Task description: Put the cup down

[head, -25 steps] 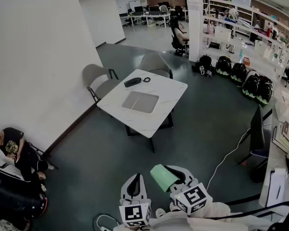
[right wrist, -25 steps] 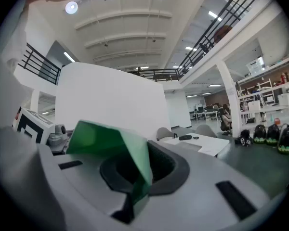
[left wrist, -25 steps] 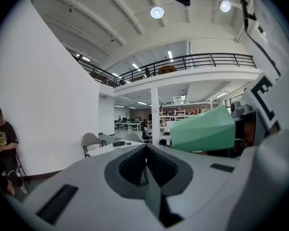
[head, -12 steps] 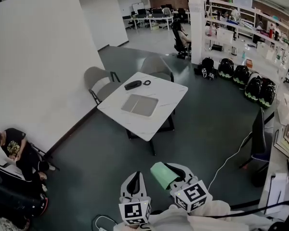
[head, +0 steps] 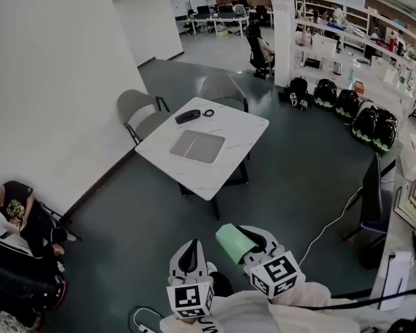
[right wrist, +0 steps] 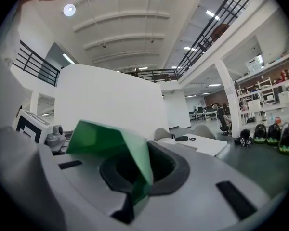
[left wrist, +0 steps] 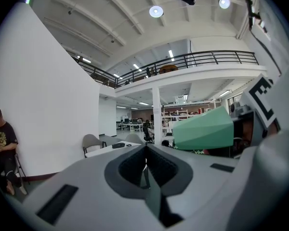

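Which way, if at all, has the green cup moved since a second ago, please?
Yes: held in the right gripper, the green cup has edged toward the white table ahead, in the head view.

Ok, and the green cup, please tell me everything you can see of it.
The cup is pale mint green and tapered, with thin walls that look like paper or plastic. It lies on its side in the air, narrower end pointing ahead, short of the white table. Only the right gripper touches it, with its jaws pinched shut on the wall near the wide end. Whether anything is inside cannot be seen.
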`<state>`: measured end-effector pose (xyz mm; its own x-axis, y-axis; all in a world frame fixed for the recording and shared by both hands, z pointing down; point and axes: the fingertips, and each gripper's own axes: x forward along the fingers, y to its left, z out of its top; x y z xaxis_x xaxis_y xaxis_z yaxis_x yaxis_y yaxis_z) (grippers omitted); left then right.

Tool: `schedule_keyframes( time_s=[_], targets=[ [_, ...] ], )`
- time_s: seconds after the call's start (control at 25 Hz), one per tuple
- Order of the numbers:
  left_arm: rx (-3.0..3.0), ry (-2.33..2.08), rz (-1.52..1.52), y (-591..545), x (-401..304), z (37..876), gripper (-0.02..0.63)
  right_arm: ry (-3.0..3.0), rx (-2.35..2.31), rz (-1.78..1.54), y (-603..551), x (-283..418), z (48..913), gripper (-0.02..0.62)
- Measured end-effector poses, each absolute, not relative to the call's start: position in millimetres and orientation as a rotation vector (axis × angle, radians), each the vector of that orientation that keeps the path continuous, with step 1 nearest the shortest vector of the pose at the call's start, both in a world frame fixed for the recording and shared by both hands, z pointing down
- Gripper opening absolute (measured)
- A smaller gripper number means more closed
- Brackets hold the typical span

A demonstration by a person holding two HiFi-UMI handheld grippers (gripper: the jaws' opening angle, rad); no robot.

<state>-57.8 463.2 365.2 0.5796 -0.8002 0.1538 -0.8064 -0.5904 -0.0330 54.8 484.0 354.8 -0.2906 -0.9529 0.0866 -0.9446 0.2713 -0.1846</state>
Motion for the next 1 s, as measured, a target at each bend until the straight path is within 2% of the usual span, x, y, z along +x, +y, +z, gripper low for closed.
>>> schedule_keyframes(
  time_s=[0.4,1.0],
  targets=[
    [2.758,-1.369,0.235,388,-53,386,0.009,2.464,-1.893,-0.349,412,62,379,0.014],
    [2.779,-1.188,0.349,159,-67,405,0.009,2.388,-2.030,-0.485,195,42,401,0.014]
  ],
)
